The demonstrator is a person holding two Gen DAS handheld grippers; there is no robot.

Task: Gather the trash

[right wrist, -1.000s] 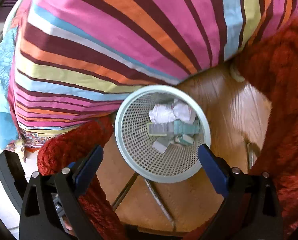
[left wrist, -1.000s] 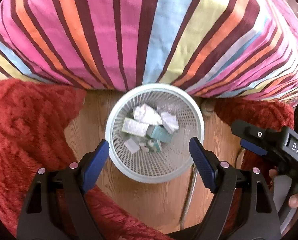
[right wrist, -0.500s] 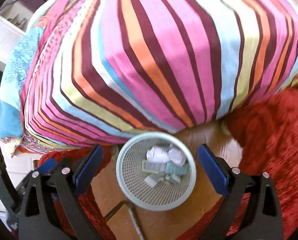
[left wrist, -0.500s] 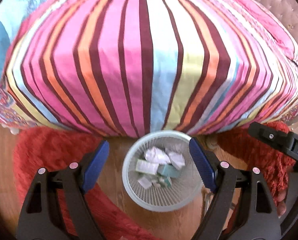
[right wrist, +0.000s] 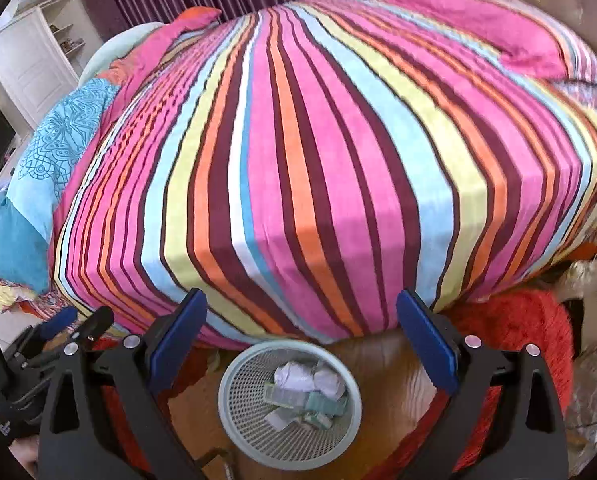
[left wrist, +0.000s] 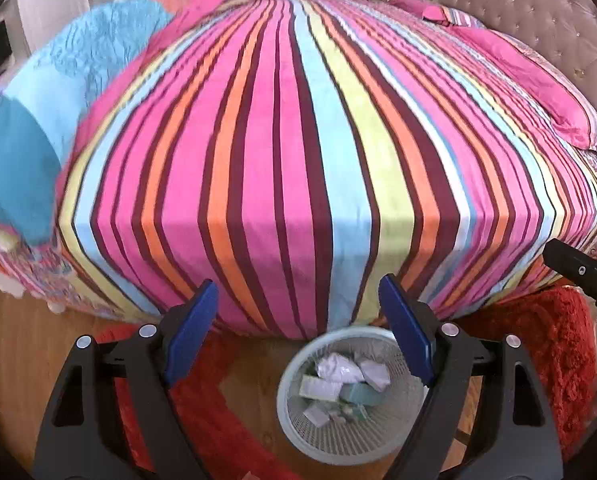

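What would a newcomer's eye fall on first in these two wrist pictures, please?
The striped bedspread in pink, orange, maroon and blue fills most of both views. Below its edge, a pale mesh wastebasket stands on the wooden floor, holding crumpled paper and small cartons, with a red shaggy rug beside it.

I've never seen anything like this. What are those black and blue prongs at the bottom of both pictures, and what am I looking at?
No robot here: a person holds one handheld tool in each hand, each with a wide-angle camera looking along its two fingers. One picture looks out from the left tool, the other from the right tool. Both stand open and hold nothing. Below them, on the wooden floor, sits a pale mesh wastebasket holding crumpled paper and small cartons. Behind it is a bed under a striped cover, with a red rug alongside.
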